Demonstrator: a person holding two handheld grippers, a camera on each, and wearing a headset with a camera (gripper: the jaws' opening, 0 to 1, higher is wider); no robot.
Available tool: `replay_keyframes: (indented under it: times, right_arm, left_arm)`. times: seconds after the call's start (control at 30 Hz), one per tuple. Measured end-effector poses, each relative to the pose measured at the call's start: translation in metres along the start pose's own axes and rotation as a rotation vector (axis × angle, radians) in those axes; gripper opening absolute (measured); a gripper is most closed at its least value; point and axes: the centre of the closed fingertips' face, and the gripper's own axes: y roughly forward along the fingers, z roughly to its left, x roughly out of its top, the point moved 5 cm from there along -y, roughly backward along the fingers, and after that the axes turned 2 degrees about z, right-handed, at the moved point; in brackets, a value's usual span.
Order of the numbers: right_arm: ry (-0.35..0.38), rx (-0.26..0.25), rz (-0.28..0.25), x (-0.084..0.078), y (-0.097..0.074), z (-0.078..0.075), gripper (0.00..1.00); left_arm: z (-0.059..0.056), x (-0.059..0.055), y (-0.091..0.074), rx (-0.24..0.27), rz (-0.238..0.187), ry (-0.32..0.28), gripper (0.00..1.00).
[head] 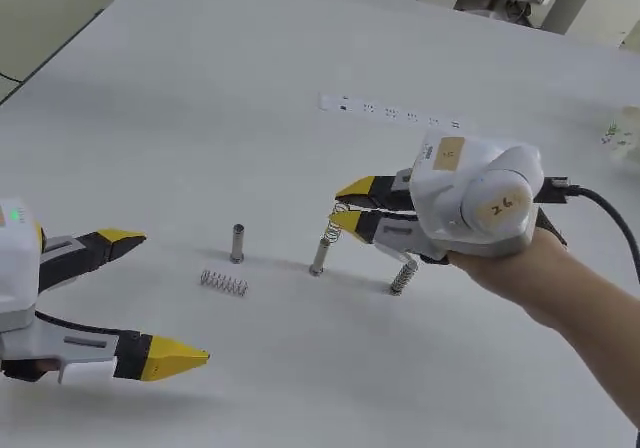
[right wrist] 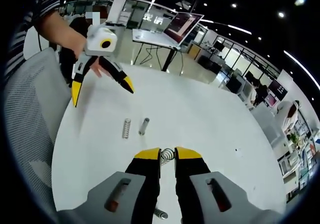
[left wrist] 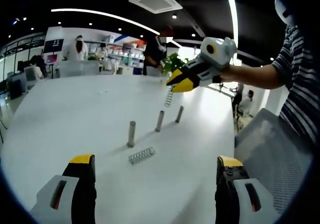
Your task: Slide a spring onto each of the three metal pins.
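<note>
While the right gripper (head: pixel 342 206) pinches a spring (head: pixel 333 231) near-upright, its lower end hangs just above the middle pin (head: pixel 318 258). The left gripper (head: pixel 172 295) gapes empty.

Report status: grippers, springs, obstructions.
Left gripper open. Right gripper shut on spring, just above middle pin. One end pin sprung; other end pin bare, spare spring lying beside it. Nothing in the way.

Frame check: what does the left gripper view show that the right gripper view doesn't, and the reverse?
Left gripper view: three pins in a row, and the held spring hanging from the right gripper. Right gripper view: that spring end-on between the shut jaw tips, plus the open left gripper. Both: the bare pin and the loose spring lying beside it.
</note>
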Motion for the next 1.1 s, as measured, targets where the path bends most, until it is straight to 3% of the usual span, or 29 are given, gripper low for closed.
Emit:
replay_keyframes:
  times: [0.27, 1.1]
  right_arm:
    - [0.058, -0.005, -0.001, -0.004, 0.006, -0.007, 0.08]
    - [0.056, 0.033, 0.044, -0.019, 0.023, 0.006, 0.08]
  left_arm:
    - [-0.001, -0.001, 0.001, 0.001, 0.004, -0.002, 0.98]
    - [-0.001, -0.001, -0.001, 0.004, 0.001, -0.006, 0.98]
